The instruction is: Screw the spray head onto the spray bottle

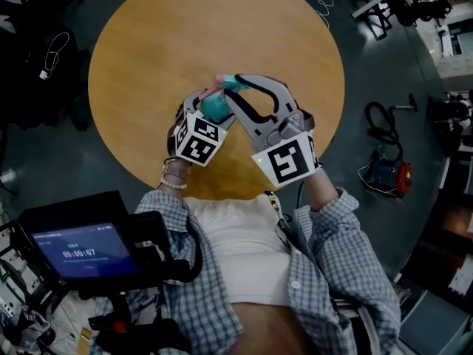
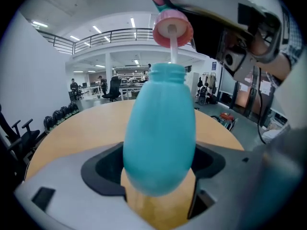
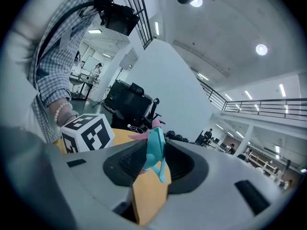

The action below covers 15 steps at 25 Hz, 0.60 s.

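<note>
Over the near edge of the round wooden table [image 1: 148,65] my left gripper [image 1: 211,108] is shut on the teal spray bottle [image 1: 216,109]. In the left gripper view the bottle [image 2: 160,138] stands upright between the jaws with its neck open. The spray head's pink collar [image 2: 172,30] hangs just above the neck, and its white tube [image 2: 171,56] dips into the bottle. My right gripper [image 1: 230,86] comes in from the right and is shut on the spray head [image 1: 225,84]. In the right gripper view the teal and pink spray head [image 3: 156,150] sits pinched between the pads.
A device with a lit screen [image 1: 81,250] sits at the lower left by the person's body. Cables and a red and blue tool [image 1: 388,174] lie on the dark floor to the right. Black bags [image 1: 37,58] lie left of the table.
</note>
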{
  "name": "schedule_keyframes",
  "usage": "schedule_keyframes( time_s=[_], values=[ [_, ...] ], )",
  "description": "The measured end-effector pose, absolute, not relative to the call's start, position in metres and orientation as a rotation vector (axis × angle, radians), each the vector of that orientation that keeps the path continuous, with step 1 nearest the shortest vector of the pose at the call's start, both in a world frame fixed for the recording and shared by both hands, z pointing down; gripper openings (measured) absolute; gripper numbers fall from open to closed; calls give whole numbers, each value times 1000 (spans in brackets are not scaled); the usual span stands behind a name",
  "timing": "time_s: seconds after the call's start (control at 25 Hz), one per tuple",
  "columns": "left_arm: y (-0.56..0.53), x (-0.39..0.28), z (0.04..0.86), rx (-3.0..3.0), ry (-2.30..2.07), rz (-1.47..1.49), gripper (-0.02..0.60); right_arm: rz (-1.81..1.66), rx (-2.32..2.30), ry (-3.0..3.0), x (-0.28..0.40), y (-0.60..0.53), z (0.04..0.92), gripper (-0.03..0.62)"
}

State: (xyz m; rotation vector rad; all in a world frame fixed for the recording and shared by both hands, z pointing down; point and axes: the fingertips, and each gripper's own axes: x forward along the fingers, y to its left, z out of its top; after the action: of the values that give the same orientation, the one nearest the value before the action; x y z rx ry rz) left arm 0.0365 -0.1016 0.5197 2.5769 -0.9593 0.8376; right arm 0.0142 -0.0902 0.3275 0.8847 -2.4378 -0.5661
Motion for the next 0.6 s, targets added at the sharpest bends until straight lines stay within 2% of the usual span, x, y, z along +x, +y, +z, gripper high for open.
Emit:
schedule_keyframes(
  time_s=[0.6],
  values=[
    [-99,44,512,2574,-913,866,416,-547,927,-2448,13,-89,343,115]
  ],
)
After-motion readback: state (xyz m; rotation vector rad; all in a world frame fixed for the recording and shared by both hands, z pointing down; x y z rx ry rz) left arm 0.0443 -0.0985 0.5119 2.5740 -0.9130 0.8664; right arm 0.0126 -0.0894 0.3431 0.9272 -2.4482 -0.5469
